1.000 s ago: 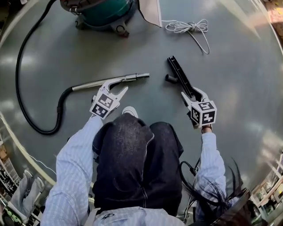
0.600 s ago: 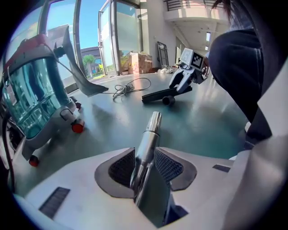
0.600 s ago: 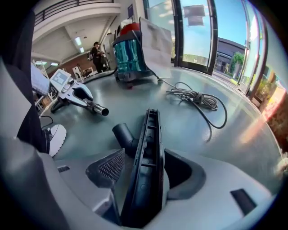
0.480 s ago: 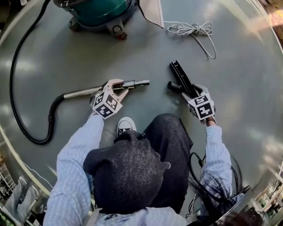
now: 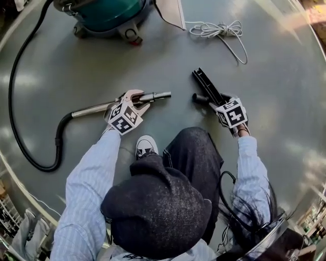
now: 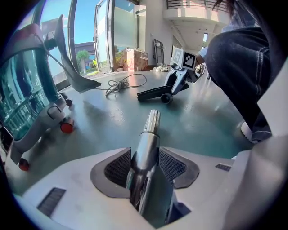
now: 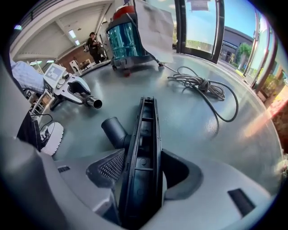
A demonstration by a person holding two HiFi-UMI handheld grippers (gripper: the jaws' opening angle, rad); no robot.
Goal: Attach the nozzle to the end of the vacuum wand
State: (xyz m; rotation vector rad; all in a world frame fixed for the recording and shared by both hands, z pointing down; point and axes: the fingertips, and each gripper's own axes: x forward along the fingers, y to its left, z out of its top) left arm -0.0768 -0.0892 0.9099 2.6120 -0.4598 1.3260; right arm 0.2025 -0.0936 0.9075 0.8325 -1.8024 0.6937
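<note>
left gripper sits over the metal wand, left of centre in the head view. its jaws have just been opening, so the tube's between the pads but not clamped. right gripper just spread wide too, loose around the black nozzle right of centre. both lie on the floor, wand tip near the nozzle but apart.

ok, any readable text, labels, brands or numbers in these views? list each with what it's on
No text can be read in any view.
Left marker cube, right marker cube: black-and-white square patterns only, no letters or digits.
Shoe: dark mark on top, too small to read.
White sheet by the vacuum: no print visible.
</note>
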